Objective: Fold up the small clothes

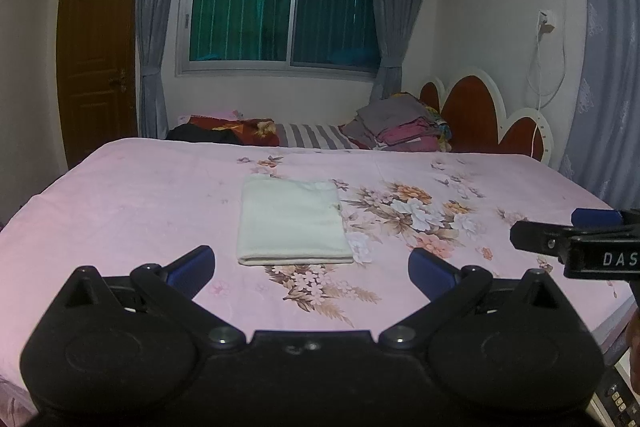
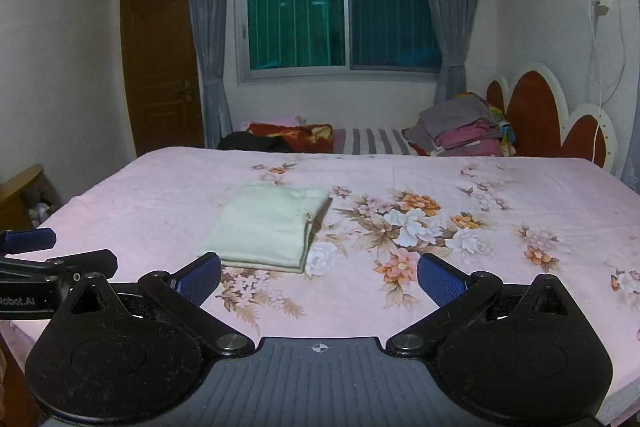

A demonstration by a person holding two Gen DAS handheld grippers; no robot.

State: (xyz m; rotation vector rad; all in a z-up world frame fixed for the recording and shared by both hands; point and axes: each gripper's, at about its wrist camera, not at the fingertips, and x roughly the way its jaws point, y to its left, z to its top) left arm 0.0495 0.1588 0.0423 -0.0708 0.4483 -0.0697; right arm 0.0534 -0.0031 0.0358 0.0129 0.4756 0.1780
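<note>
Two gripper units (image 1: pixel 312 267) (image 2: pixel 319 277), one folded cloth (image 1: pixel 291 221).

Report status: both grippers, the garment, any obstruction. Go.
Left gripper open, empty. Right gripper open, empty. White garment folded flat on pink bedsheet, untouched. Nothing in the way.

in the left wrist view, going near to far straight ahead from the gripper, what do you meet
left gripper → folded white cloth → pink floral bedsheet → striped pillow → window
</note>
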